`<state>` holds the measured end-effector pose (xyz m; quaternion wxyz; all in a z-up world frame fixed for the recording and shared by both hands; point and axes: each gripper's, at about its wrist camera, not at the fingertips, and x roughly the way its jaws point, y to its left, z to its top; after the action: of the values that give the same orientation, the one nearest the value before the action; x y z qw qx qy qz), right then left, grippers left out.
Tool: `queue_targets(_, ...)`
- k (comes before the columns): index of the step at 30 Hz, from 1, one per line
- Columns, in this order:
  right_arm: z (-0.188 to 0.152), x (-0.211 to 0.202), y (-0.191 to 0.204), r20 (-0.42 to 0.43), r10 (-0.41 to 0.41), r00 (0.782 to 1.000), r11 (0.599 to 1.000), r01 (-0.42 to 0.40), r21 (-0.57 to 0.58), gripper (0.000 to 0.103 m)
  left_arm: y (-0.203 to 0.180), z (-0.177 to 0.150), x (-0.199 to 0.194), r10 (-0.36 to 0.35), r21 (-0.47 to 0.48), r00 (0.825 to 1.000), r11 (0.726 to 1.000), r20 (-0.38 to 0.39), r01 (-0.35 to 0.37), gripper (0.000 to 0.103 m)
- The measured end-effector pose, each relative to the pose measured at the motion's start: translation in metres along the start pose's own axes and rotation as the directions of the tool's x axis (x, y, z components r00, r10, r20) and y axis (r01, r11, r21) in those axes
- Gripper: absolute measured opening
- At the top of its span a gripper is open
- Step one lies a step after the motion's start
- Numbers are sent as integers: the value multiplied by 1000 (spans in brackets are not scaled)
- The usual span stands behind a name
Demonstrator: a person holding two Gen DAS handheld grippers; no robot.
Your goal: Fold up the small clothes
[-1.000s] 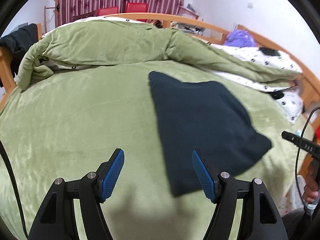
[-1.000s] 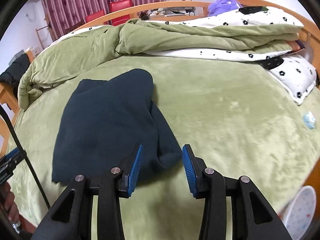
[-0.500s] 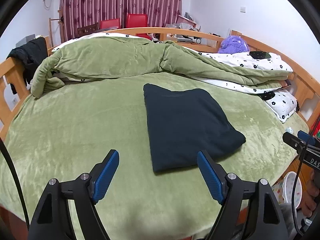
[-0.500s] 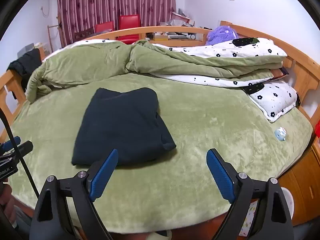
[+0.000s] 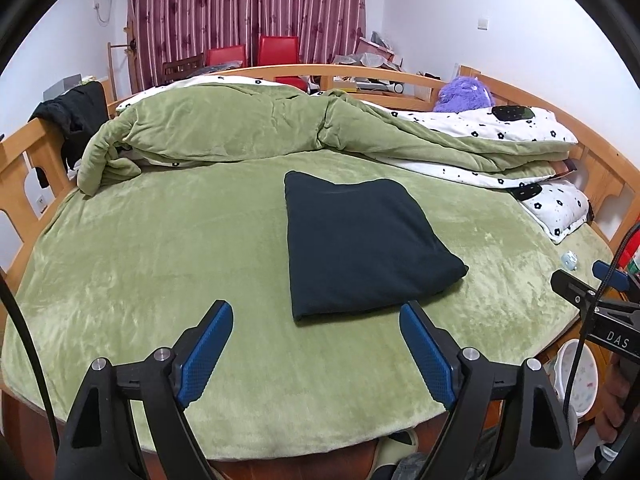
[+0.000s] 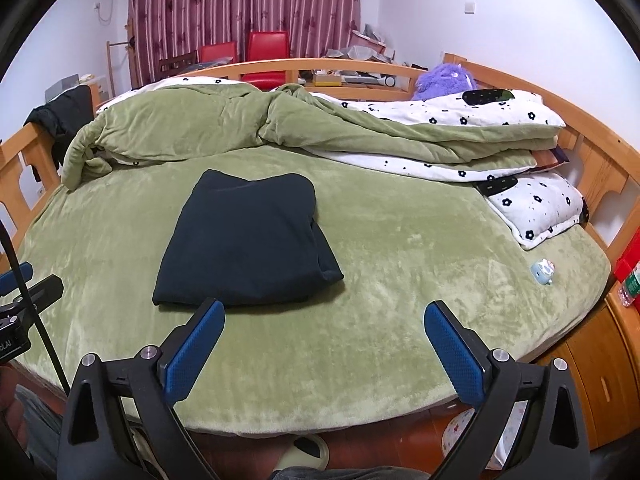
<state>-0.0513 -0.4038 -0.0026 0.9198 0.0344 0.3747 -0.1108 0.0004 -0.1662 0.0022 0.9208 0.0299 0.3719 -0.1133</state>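
Observation:
A dark navy garment (image 5: 360, 240) lies folded into a flat rectangle on the green bedspread (image 5: 160, 260), and it also shows left of centre in the right wrist view (image 6: 248, 244). My left gripper (image 5: 316, 316) hovers above the bed's near edge, just short of the garment's near hem. Its jaws are opening and hold nothing. My right gripper (image 6: 324, 316) hangs back from the garment's near right corner. Its jaws are opening wide with only bedspread between them. At the right border of the left wrist view I see part of the right gripper's body (image 5: 588, 300).
A rumpled green duvet (image 5: 240, 128) and a white flowered quilt (image 6: 460, 120) pile up along the bed's far side. A flowered pillow (image 6: 536, 208) and a small pale blue toy (image 6: 542, 271) lie at the right. Wooden rails (image 5: 24, 168) ring the bed. Slippers and a bowl sit on the floor.
Both grippers have pulled back and up from the garment, which now lies free. The right jaws went from narrow at the garment's corner to wide apart, and the left jaws widened too.

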Motion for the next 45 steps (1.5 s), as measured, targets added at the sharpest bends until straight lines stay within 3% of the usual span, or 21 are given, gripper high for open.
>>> queue_targets(45,-4,-18,-4,19,-3,1000,1000,3,1,99,17,-3,-20,46,-39,999,998,6,-46,85)
